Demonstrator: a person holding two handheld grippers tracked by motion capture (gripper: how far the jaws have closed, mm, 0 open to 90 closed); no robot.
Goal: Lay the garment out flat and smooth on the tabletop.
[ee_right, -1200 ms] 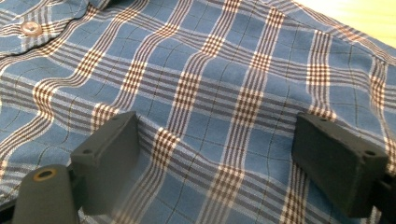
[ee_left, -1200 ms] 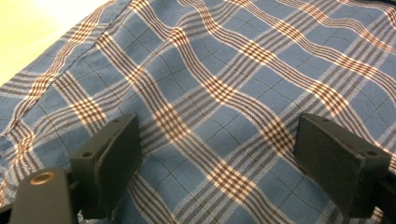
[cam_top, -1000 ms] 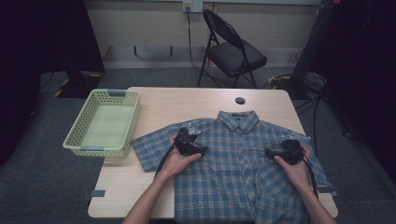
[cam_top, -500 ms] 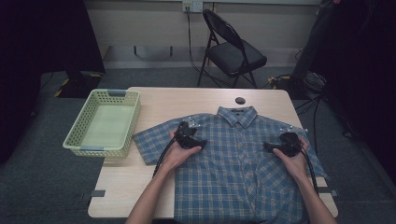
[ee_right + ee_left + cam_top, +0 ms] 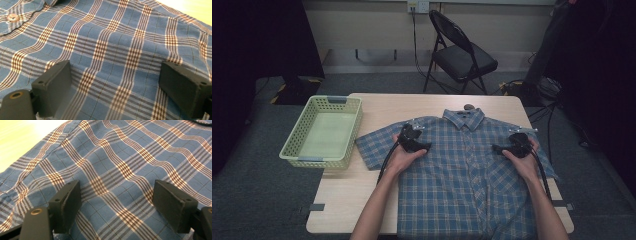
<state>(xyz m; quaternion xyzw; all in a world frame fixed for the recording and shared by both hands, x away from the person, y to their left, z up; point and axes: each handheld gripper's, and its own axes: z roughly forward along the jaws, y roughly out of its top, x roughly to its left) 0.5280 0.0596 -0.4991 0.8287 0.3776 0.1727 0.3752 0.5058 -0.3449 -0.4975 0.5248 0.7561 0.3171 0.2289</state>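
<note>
A blue plaid short-sleeved shirt (image 5: 462,170) lies flat and face up on the wooden table (image 5: 382,107), collar toward the far edge. My left gripper (image 5: 412,132) rests over the shirt's left shoulder, jaws wide open and set down on the cloth (image 5: 115,170), nothing pinched between them. My right gripper (image 5: 517,141) sits over the other shoulder, near the sleeve seam. Its jaws are also spread open, just above the plaid fabric (image 5: 112,57), with a shirt button (image 5: 12,17) off to the upper left.
A pale green plastic basket (image 5: 323,131) stands empty at the table's left edge, partly overhanging it. A small dark round object (image 5: 469,106) lies beyond the collar. A black folding chair (image 5: 459,55) stands behind the table.
Both grippers have moved away from me, up the shirt front toward its shoulders. Their jaws stay open and the shirt has not shifted.
</note>
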